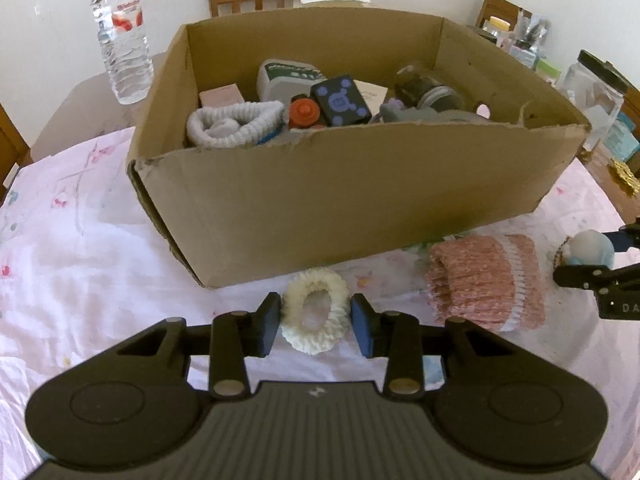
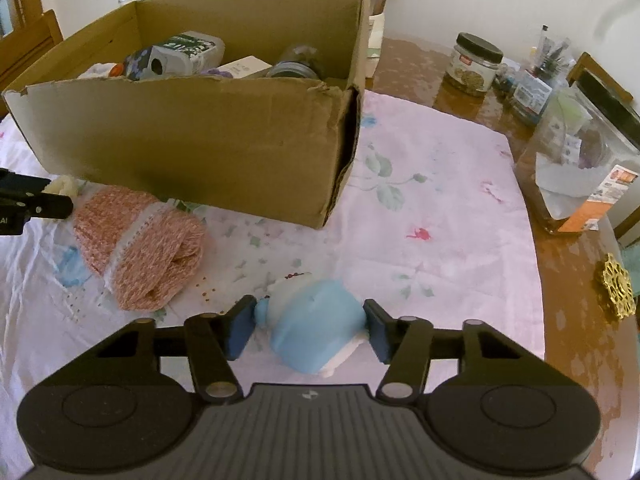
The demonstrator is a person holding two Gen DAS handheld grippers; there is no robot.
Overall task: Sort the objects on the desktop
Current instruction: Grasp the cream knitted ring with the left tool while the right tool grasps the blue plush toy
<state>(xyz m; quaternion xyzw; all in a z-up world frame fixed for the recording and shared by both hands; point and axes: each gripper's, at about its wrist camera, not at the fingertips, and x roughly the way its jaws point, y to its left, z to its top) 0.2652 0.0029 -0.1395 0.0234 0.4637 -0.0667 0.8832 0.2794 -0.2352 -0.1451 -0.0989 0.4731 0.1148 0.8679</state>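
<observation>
At lower centre of the left wrist view, the left gripper [image 1: 316, 326] is closed onto a cream scrunchie [image 1: 314, 312] on the floral cloth [image 1: 80, 248], before the cardboard box [image 1: 340, 192]. At lower centre of the right wrist view, the right gripper [image 2: 308, 330] clasps a blue plush toy [image 2: 316, 328], pads touching both sides.

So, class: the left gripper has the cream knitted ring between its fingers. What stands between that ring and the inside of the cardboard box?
Only the box's own near wall. The cream ring lies on the cloth just in front of it, between the left gripper's fingers, so it must be lifted over that wall. Nothing else visible blocks the way.
</observation>
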